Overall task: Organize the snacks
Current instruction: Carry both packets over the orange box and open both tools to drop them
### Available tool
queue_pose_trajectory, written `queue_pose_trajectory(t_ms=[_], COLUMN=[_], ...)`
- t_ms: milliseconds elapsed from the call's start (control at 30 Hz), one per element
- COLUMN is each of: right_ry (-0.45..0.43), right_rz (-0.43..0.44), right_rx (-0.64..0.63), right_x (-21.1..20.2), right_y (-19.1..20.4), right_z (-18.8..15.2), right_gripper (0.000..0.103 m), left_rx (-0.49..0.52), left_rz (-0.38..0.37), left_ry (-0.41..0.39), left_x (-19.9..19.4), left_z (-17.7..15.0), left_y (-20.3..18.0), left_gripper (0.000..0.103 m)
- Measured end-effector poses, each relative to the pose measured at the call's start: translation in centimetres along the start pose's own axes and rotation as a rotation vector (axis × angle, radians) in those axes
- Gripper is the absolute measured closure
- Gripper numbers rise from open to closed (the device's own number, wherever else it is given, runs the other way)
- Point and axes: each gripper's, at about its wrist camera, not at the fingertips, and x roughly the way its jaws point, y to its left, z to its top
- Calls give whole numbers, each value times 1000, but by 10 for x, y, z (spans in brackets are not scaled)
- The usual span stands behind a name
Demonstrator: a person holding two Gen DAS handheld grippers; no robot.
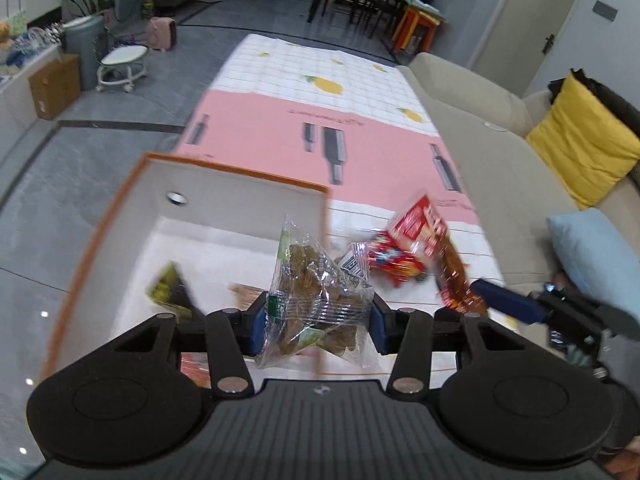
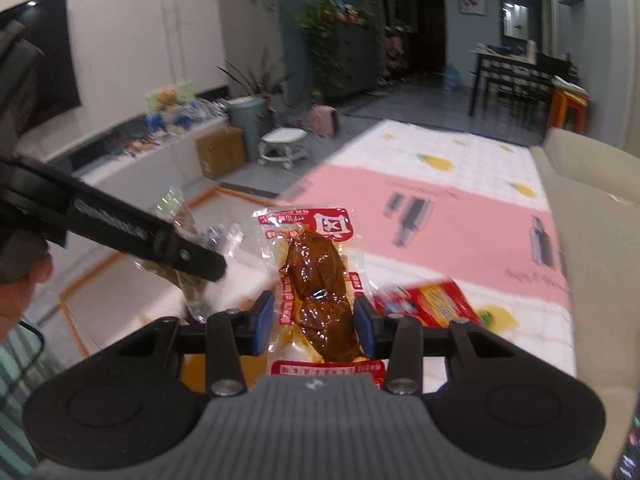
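Observation:
My left gripper (image 1: 318, 322) is shut on a clear packet of brown snacks (image 1: 316, 284), held in the air over the white orange-rimmed box (image 1: 224, 184). My right gripper (image 2: 314, 322) is shut on a red-and-clear pouch with a glossy brown piece of meat (image 2: 316, 280). In the left wrist view that pouch (image 1: 450, 268) hangs at the right, with the right gripper's blue finger (image 1: 508, 300) on it. In the right wrist view the left gripper's black finger (image 2: 160, 236) crosses at the left with its clear packet (image 2: 180, 240). A red snack pack (image 1: 400, 256) (image 2: 436, 304) lies on the cloth.
A yellow-green packet (image 1: 170, 290) lies inside the box. The table wears a pink and white cloth (image 1: 320, 120) with lemon prints. A beige sofa (image 1: 500, 168) with yellow (image 1: 584, 144) and blue (image 1: 592, 252) cushions runs along the right. A person's hand (image 2: 28, 288) shows at the left.

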Motion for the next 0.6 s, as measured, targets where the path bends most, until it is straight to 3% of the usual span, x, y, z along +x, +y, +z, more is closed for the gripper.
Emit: queue_pose_trajectory(t_ms=[233,600], right_ry=[-8,191], right_rz=[123,159], right_rx=[6,144], right_x=[27,116], right_y=[50,66], right_z=[41,54], right_gripper=[63,63], left_rx=[48,-36], left_rz=[120,140], left_ry=[59,178], left_x=[7,59], left_z=[12,20], left_y=[40,91], left_gripper=[48,48])
